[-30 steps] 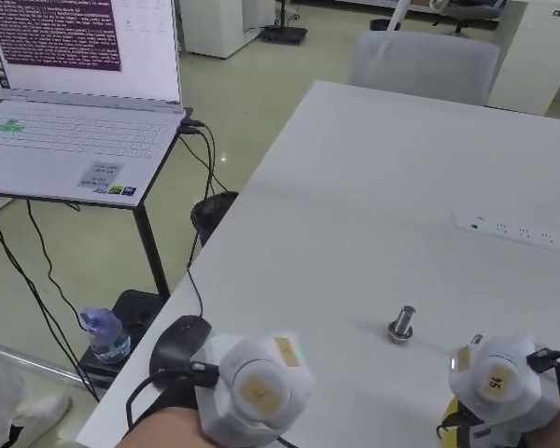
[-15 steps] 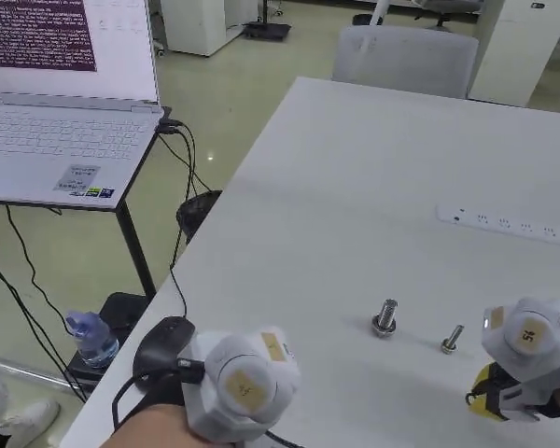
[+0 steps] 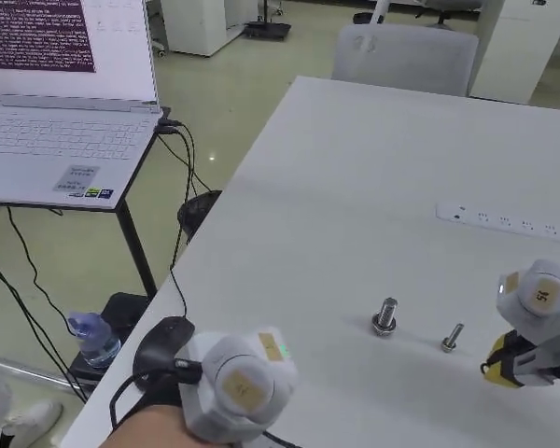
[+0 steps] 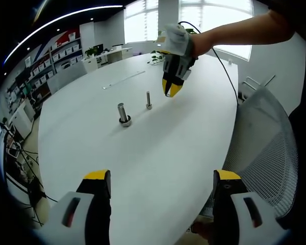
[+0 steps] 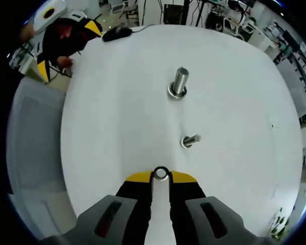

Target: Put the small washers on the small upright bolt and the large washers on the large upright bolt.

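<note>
The large bolt [image 3: 385, 317] stands upright on the white table [image 3: 355, 187], and the small bolt [image 3: 453, 338] stands just to its right. In the right gripper view the large bolt [image 5: 178, 84] is the farther one and the small bolt [image 5: 190, 140] is close ahead. My right gripper [image 5: 161, 176] is shut on a small metal washer [image 5: 161, 173] at its yellow tips. It hovers right of the small bolt [image 3: 499, 371]. My left gripper [image 4: 161, 184] is open and holds nothing. It hangs near the table's front edge [image 3: 238, 387], well short of both bolts [image 4: 123, 113].
A white power strip [image 3: 509, 224] lies at the far right of the table. A grey chair [image 3: 406, 56] stands at the far end. A laptop [image 3: 56, 140] on a stand is off to the left, with a black mouse [image 3: 163, 341] near the table's front corner.
The head camera has shifted. My right gripper has moved right and slightly away with the washer, uncovering the small bolt. The left gripper has hardly moved.
</note>
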Demonstrator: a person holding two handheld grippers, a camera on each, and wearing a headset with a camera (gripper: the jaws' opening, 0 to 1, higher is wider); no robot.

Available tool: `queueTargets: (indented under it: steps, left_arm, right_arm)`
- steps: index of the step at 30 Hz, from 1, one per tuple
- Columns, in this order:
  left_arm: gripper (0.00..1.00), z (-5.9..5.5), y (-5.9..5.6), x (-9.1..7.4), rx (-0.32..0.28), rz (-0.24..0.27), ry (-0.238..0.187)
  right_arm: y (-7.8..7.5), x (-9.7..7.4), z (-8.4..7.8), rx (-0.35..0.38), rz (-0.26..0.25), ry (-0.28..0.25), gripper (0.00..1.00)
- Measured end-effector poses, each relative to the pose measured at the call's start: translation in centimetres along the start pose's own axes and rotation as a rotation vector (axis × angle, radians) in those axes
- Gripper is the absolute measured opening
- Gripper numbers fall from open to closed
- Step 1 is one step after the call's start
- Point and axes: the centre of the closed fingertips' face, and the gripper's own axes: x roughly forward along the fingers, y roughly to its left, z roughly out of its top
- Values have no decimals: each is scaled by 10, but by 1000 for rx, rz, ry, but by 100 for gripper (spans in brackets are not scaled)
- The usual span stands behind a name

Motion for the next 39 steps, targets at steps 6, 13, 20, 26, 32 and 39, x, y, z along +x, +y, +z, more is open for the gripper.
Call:
queueTargets:
  steps: [6,13,20,26,32,39]
  left_arm:
    - [81,-1,0,0,-4,-1,0]
    - [81,-1,2,-1,-2,0,-1]
    - [82,-2,8,-1,-2,2,3]
    - [85,-2,10,0,0,5,2]
    - [85,-4,11,1,-5,4,2]
    - [88,-5,12,0,-13,2,-5]
  right_arm:
    - [-19,-12,11,-2,-26,-1,12]
    - [-26,-19,27,-22,-44,-2,12]
    - [-29,-18,38,-39,-43,1,12]
    - [-30,-13,41,-47,-36,10,12]
    - [-33,-6,41,-45,-25,21,12]
    - [-33,-1,42,-49,-18,28,12]
